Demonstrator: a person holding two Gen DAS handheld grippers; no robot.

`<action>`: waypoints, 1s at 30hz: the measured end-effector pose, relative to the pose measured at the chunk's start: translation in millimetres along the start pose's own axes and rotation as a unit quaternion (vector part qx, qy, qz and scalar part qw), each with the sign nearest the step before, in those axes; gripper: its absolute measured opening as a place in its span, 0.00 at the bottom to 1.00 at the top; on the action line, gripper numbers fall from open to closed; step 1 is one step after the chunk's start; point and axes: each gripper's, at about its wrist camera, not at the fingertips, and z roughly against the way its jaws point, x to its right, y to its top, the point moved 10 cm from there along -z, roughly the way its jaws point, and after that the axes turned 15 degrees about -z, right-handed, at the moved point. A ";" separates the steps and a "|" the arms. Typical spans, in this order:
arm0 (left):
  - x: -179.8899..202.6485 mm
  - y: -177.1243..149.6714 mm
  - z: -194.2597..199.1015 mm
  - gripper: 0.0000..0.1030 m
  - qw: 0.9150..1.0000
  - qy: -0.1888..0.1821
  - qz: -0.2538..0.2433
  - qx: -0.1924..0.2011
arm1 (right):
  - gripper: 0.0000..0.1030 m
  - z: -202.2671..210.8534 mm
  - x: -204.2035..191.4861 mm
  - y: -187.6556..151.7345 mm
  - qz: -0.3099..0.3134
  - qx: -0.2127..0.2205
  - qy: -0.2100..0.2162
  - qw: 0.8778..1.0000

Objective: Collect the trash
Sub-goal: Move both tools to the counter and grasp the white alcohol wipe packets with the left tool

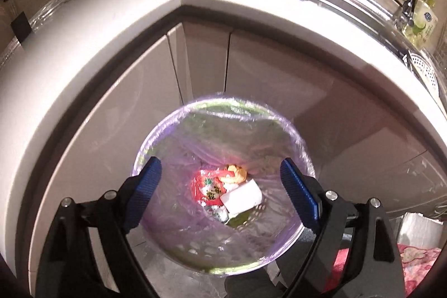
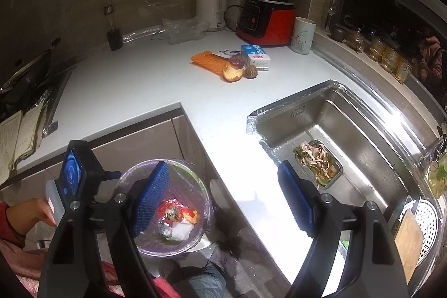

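Bin (image 1: 167, 250) holding three scraps, both grippers (image 1: 220, 183) (image 2: 223, 200) wide apart, empty, one carton (image 2: 255, 56) on counter (image 2: 139, 91)

I can't read any words or numbers for sure from here. The blue and white box (image 2: 255, 57) on the tabletop (image 2: 139, 91) has print and a small red patch on it, but the letters are too small and blurry for me. The red blender base (image 2: 265, 23) has a mark near its top and buttons, and I can't make those out either. The bottle (image 1: 423, 24) by the sink tap has a round blue label, too blurry to read. The red wrapper (image 1: 208, 186) in the trash bin (image 1: 296, 141) has colored print, but no letters I can tell. The papers (image 2: 16, 141) on the far left show tiny lines of writing, much too small.
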 end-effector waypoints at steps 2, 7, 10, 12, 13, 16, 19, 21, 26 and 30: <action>-2.7 22.9 14.1 0.88 1.000 0.008 0.001 0.023 | 0.83 -0.3 4.9 7.3 -0.002 0.007 0.000 1.000; -8.3 77.3 42.6 0.91 0.997 0.027 0.003 0.067 | 0.86 -1.3 17.5 30.5 -0.006 0.026 0.008 1.000; -11.8 107.3 57.6 0.93 0.996 0.027 0.012 0.087 | 0.88 -1.5 27.8 47.1 -0.008 0.040 0.014 0.999; -12.4 125.3 66.8 0.93 0.994 0.015 0.025 0.104 | 0.90 -0.9 36.5 57.6 -0.011 0.049 0.016 0.999; -12.9 134.3 71.1 0.93 0.993 0.006 0.033 0.115 | 0.92 -1.5 41.0 63.0 -0.013 0.053 0.018 0.998; -13.8 157.3 86.1 0.93 0.988 -0.023 0.060 0.143 | 0.93 -4.0 55.1 76.9 -0.019 0.062 0.021 0.998; -21.0 179.1 93.3 0.93 0.981 -0.035 0.087 0.169 | 0.93 -10.2 69.6 89.4 -0.024 0.065 0.023 0.997; -23.8 193.8 99.4 0.93 0.969 -0.066 0.104 0.213 | 0.93 -15.9 78.7 96.5 -0.027 0.064 0.025 0.997; -62.5 220.3 84.5 0.93 0.961 0.002 0.174 0.216 | 0.93 -34.9 97.1 111.6 -0.025 0.066 0.028 0.997; -98.1 234.2 52.8 0.93 0.960 0.092 0.192 0.182 | 0.93 -56.7 108.1 120.6 -0.021 0.062 0.041 0.997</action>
